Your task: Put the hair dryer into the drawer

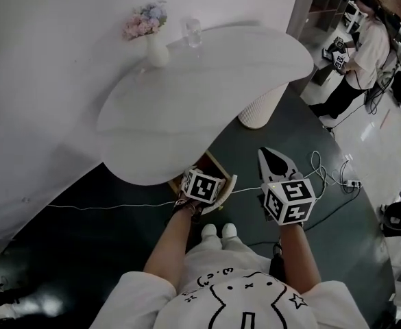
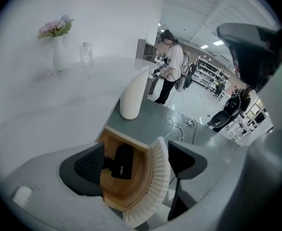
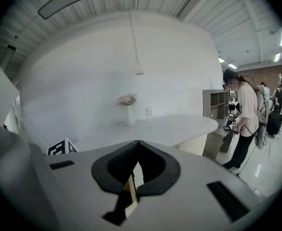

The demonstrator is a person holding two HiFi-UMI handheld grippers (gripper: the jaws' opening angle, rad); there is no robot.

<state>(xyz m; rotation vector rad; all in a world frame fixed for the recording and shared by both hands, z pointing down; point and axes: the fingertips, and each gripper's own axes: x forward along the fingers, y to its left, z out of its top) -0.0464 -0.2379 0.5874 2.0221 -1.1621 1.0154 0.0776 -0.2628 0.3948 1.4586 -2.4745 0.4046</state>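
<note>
The wooden drawer [image 2: 140,174] stands pulled out from under the white table [image 1: 207,81], its ribbed white front [image 2: 159,177] nearest me. A black hair dryer [image 2: 122,161] lies inside it on the wooden bottom. My left gripper [image 2: 136,160] is open just above the drawer, one jaw over the inside beside the dryer, the other outside the ribbed front. In the head view its marker cube [image 1: 201,186] covers the drawer's near edge [image 1: 217,164]. My right gripper [image 1: 275,157] is shut and empty, held to the right of the drawer, jaws pointing away from me.
A vase of flowers [image 1: 152,40] and a glass [image 1: 192,31] stand at the table's far side. A ribbed white pedestal [image 1: 262,105] carries the table. Cables [image 1: 323,173] lie on the dark floor to the right. A person [image 1: 365,46] stands by a shelf unit [image 1: 317,9].
</note>
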